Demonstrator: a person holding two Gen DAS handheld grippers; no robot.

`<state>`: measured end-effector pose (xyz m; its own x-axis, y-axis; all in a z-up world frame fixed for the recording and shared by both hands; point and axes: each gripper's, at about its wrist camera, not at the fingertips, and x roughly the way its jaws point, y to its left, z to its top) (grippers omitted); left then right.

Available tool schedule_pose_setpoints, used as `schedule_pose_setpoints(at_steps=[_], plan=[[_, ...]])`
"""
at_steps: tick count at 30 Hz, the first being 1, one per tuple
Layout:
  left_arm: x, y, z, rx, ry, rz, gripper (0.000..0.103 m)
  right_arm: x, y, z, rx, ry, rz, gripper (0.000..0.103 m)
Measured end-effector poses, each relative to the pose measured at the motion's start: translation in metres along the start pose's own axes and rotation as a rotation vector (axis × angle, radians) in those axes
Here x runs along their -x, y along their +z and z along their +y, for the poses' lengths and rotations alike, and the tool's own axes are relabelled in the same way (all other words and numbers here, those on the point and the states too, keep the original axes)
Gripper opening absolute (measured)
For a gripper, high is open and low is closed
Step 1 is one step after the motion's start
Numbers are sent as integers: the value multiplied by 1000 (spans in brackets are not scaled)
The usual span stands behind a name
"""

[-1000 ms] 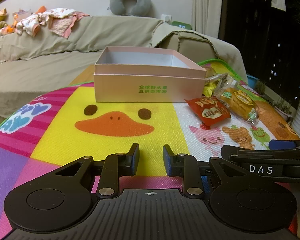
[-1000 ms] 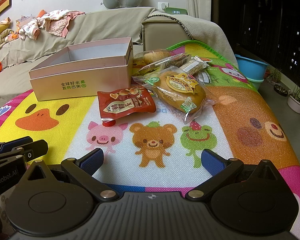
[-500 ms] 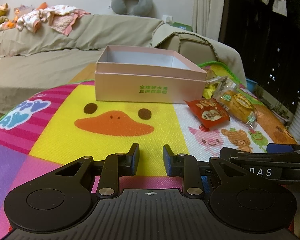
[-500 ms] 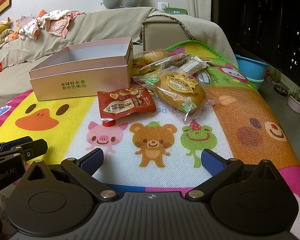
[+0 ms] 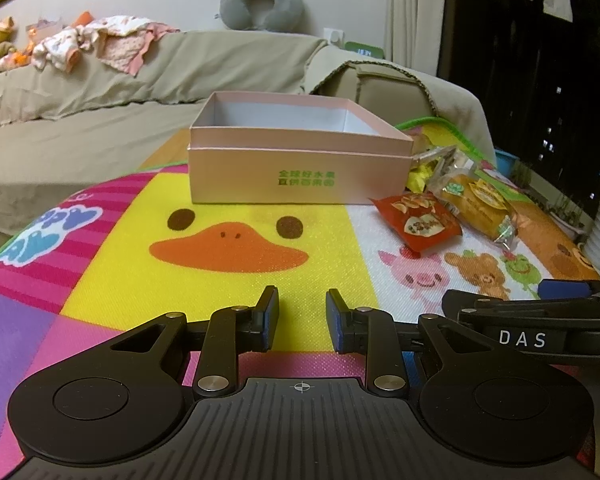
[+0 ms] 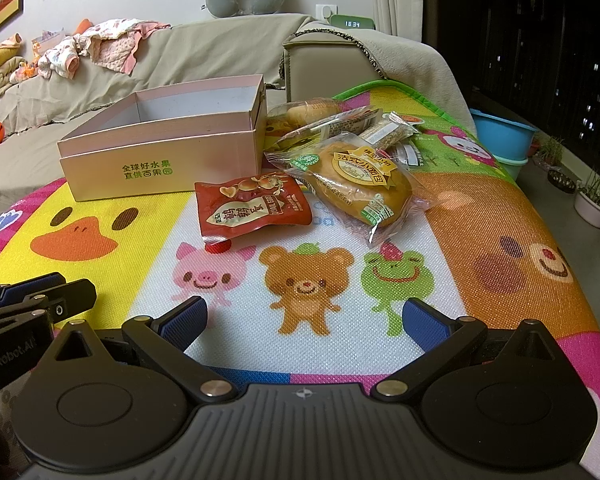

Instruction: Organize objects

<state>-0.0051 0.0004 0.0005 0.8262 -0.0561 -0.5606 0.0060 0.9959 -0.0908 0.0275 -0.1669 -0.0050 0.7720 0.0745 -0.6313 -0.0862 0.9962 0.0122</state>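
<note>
An open pink box [image 5: 300, 172] [image 6: 164, 160] with green lettering stands empty on the cartoon play mat [image 6: 480, 216]. Right of it lie a red snack pouch [image 6: 252, 208] [image 5: 418, 222], a wrapped bun [image 6: 362, 184] [image 5: 474, 204] and several more wrapped snacks [image 6: 340, 120] behind. My left gripper [image 5: 302, 320] hovers low over the yellow duck patch with its jaws a small gap apart and nothing between them. My right gripper [image 6: 304, 320] is wide open and empty, near the front of the mat, short of the pouch.
A covered sofa [image 5: 100, 80] with clothes [image 6: 96, 46] and a grey neck pillow [image 5: 260, 4] stands behind the mat. A sofa arm [image 6: 328, 60] is behind the snacks. A blue tub [image 6: 500, 136] and plant pots [image 6: 596, 204] sit on the floor at right.
The left gripper view has shifted slightly, with the box sitting a little differently in frame. The right gripper and the objects have not moved. Both jaws keep the same opening.
</note>
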Motion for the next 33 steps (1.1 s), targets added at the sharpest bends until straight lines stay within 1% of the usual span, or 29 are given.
schedule_pose_setpoints(at_steps=[9,11,14,16,20,23,25,26,28,29,31,33], plan=[[0,0,-6,-33,23,3,29,4,0,-1,-5,6,1,103],[0,0,-7,-34,23,3,29,6,0,-2,8,21,12,103],[0,1,-8,-39,31,3,29,1,8,-6,39,61,75,103],[0,1,-9,-40,39,3,30,2,9,-7,59,78,92,103],[-1,1,-13,-67,53,4,30,0,12,-4,73,69,124,103],[-1,5,-12,-106,42,23,30,-6,21,-5,75,73,183,103],[-1,15,-7,-103,21,52,30,-6,23,-6,82,86,201,103],[1,23,-4,-103,16,48,30,-6,24,-7,88,96,206,103],[10,44,5,-91,21,-9,30,-5,27,-11,90,124,217,103],[13,55,10,-81,20,-34,30,-3,30,-15,69,144,212,103],[13,83,25,-37,2,-46,30,7,41,-25,23,160,162,103],[5,111,44,17,-1,-52,29,22,58,-32,21,144,70,103]])
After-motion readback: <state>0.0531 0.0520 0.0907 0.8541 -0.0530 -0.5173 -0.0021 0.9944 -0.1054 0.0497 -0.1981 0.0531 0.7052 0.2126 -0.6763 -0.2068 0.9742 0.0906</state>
